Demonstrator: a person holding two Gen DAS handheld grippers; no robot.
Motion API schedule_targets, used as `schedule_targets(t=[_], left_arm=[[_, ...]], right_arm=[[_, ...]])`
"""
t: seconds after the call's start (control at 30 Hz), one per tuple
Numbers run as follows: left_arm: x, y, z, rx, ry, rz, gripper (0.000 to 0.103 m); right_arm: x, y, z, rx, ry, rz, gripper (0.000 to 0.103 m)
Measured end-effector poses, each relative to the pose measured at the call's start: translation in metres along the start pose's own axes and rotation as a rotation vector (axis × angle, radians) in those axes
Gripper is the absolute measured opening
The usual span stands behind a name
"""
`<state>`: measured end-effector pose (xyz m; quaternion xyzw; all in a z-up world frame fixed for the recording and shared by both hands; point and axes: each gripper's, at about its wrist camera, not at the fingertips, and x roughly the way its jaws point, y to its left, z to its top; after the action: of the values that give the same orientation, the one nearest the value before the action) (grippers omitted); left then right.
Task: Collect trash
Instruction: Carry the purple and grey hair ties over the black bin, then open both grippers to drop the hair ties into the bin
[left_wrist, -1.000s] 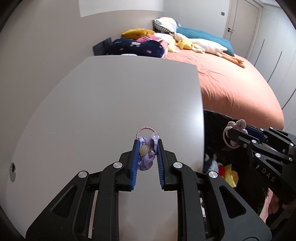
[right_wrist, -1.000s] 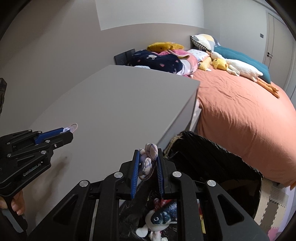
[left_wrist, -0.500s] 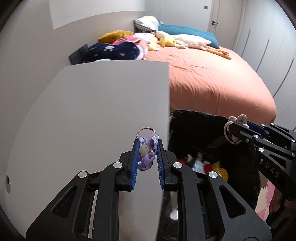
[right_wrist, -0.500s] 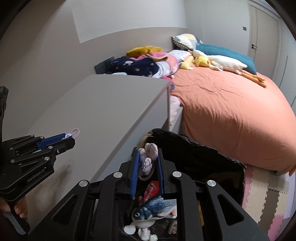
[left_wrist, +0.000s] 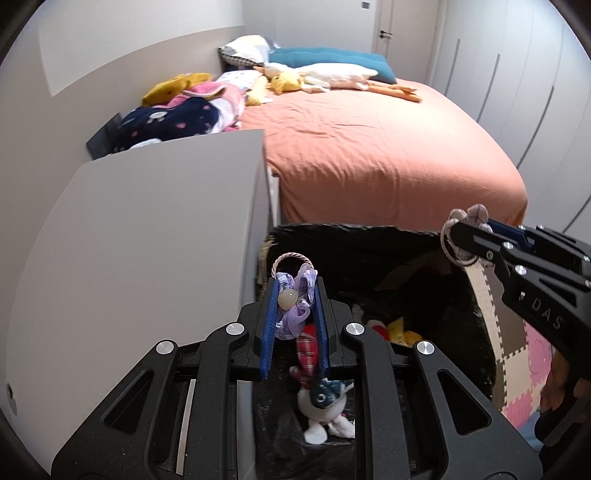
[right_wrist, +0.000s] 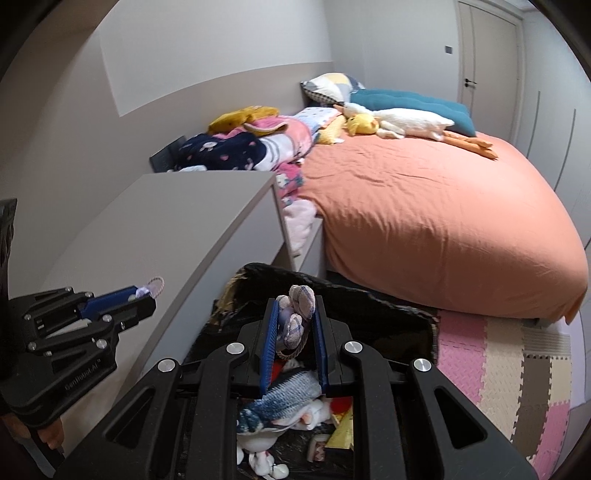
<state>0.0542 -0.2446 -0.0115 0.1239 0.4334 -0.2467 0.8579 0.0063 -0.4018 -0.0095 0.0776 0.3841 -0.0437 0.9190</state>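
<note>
- Left wrist view: my left gripper (left_wrist: 294, 295) is clenched on a purple hair tie (left_wrist: 293, 306) w/ a pale bead and cord loop; it sits centre frame, right over the near-left rim of the black trash bag (left_wrist: 369, 243).
- Key relation: bag mouth lies just below and to the right of the tie, lower centre of frame. Toys already lie inside, e.g. a plush fish (left_wrist: 327, 393) straight under the jaws. In my judgement, letting go here or a touch further right should land it inside.
- Right gripper (right_wrist: 295, 314) is clamped on a grey-checked fabric hair tie (right_wrist: 297, 306), centre of right wrist view, also above the bag (right_wrist: 388, 314); fish toy (right_wrist: 280, 402) below it.
- Right is deeper over the opening, so I'd judge it ready first; left is nearer the grey cabinet top (left_wrist: 147, 229).
- Vs 1 s ago: then the left tie hung over the cabinet top w/ the bag at far right; now the bag fills lower centre. Both grips unchanged.
</note>
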Motion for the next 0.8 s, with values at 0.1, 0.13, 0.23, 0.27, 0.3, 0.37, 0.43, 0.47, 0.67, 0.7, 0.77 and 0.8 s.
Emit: schedule_targets(t=[0.1, 0.13, 0.23, 0.27, 0.3, 0.37, 0.43, 0.47, 0.67, 0.7, 0.77, 0.8], left_arm=[[0.002, -0.011, 0.000, 0.024, 0.006, -0.010, 0.018], [0.004, -0.015, 0.000, 0.034, 0.011, -0.014, 0.018], [0.007, -0.024, -0.001, 0.059, 0.020, -0.022, 0.019], [0.007, -0.027, -0.002, 0.066, 0.024, -0.027, 0.020], [0.008, -0.029, -0.002, 0.069, 0.030, -0.040, 0.025], [0.009, -0.027, -0.003, 0.060, 0.037, -0.074, 0.061], [0.008, -0.027, -0.004, 0.051, 0.023, -0.080, 0.098], [0.006, -0.027, -0.006, 0.056, 0.008, -0.077, 0.098], [0.007, -0.030, -0.011, 0.095, 0.011, -0.051, 0.098], [0.007, -0.030, -0.012, 0.094, 0.009, -0.048, 0.098], [0.007, -0.030, -0.012, 0.091, 0.010, -0.050, 0.098], [0.007, -0.030, -0.013, 0.088, 0.011, -0.051, 0.098]], right_arm=[[-0.005, -0.009, 0.000, 0.013, -0.008, -0.018, 0.019], [-0.006, -0.011, 0.001, 0.016, -0.010, -0.021, 0.019], [-0.011, -0.020, 0.001, 0.032, -0.021, -0.040, 0.019], [-0.012, -0.023, 0.002, 0.037, -0.025, -0.046, 0.019], [-0.014, -0.026, 0.002, 0.048, -0.030, -0.049, 0.020], [-0.016, -0.031, 0.002, 0.064, -0.033, -0.060, 0.036], [-0.021, -0.035, 0.002, 0.079, -0.052, -0.084, 0.071], [-0.026, -0.037, 0.001, 0.084, -0.076, -0.099, 0.079], [-0.028, -0.044, 0.003, 0.095, -0.083, -0.114, 0.081], [-0.028, -0.045, 0.002, 0.095, -0.082, -0.112, 0.081], [-0.026, -0.045, 0.002, 0.096, -0.079, -0.111, 0.081], [-0.026, -0.045, 0.002, 0.095, -0.078, -0.110, 0.081]])
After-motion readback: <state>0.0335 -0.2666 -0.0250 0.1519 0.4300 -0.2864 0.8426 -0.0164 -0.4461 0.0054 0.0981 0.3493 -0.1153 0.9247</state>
